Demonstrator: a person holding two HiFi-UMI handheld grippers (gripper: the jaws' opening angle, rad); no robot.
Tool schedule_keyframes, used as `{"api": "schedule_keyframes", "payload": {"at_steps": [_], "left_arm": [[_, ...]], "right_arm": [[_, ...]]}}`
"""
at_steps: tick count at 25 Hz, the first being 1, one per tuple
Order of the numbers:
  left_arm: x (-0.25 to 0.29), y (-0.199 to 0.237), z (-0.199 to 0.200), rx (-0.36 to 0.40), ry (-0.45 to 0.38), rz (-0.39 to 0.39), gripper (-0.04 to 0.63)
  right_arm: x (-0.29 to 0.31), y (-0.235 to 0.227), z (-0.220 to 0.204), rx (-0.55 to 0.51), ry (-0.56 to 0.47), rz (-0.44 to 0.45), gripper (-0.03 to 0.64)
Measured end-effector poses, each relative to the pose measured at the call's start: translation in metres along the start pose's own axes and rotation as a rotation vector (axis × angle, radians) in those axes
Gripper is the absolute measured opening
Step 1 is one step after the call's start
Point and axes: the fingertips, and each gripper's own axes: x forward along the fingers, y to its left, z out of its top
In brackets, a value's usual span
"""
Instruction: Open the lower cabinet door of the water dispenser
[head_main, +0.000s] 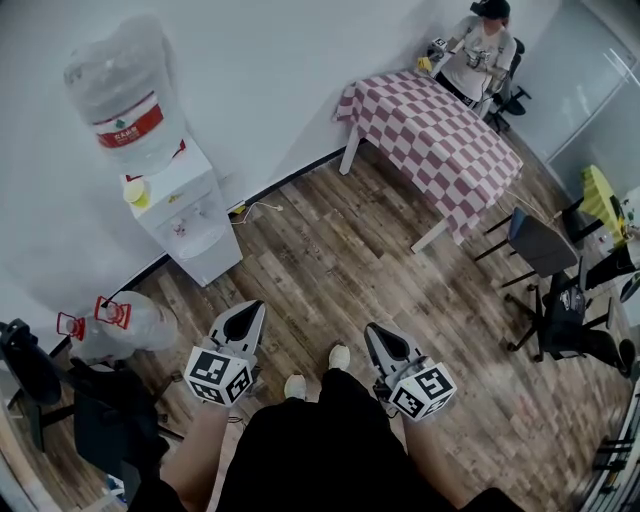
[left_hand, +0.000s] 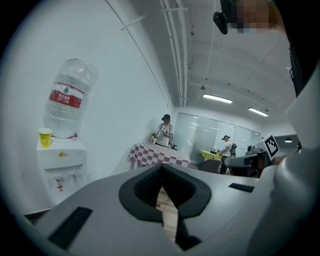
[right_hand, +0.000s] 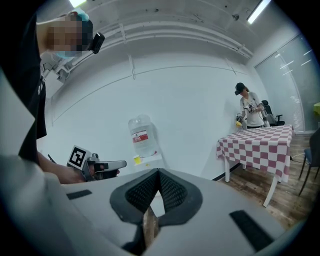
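**Task item.** The water dispenser (head_main: 190, 222) stands on the wooden floor (head_main: 330, 260) against the white wall, at the floor's far left edge in the head view. An inverted bottle (head_main: 125, 90) with a red label sits on top, and a yellow cup (head_main: 136, 192) stands on the top panel beside it. The lower front shows only as a narrow white strip from above. In the left gripper view it lies partly behind the gripper body, so I cannot tell whether the door is ajar.

**Grippers.** The left gripper (head_main: 255, 308) has its jaws together with nothing between them. The right gripper (head_main: 373, 332) is the same, jaws together and empty. Both are held out in front of the person's legs, well apart from the dispenser, and touch nothing.

**Surroundings.** A spare bottle (head_main: 120, 325) lies on the floor near the wall, left of the left gripper. A worktop (head_main: 430, 135) with a red-and-white checked cloth stands along the far wall. A second person (head_main: 480, 55) stands at its far end.
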Motion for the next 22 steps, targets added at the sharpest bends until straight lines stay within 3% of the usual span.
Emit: {"api": "schedule_keyframes", "payload": {"at_steps": [10, 22], "left_arm": [[0.024, 0.020, -0.005, -0.030, 0.013, 0.046, 0.014], [0.134, 0.022, 0.028, -0.009, 0.027, 0.121, 0.014]], "right_arm": [[0.032, -0.029, 0.017, -0.011, 0.003, 0.036, 0.021], [0.072, -0.147, 0.042, 0.035, 0.033, 0.085, 0.021]]}}
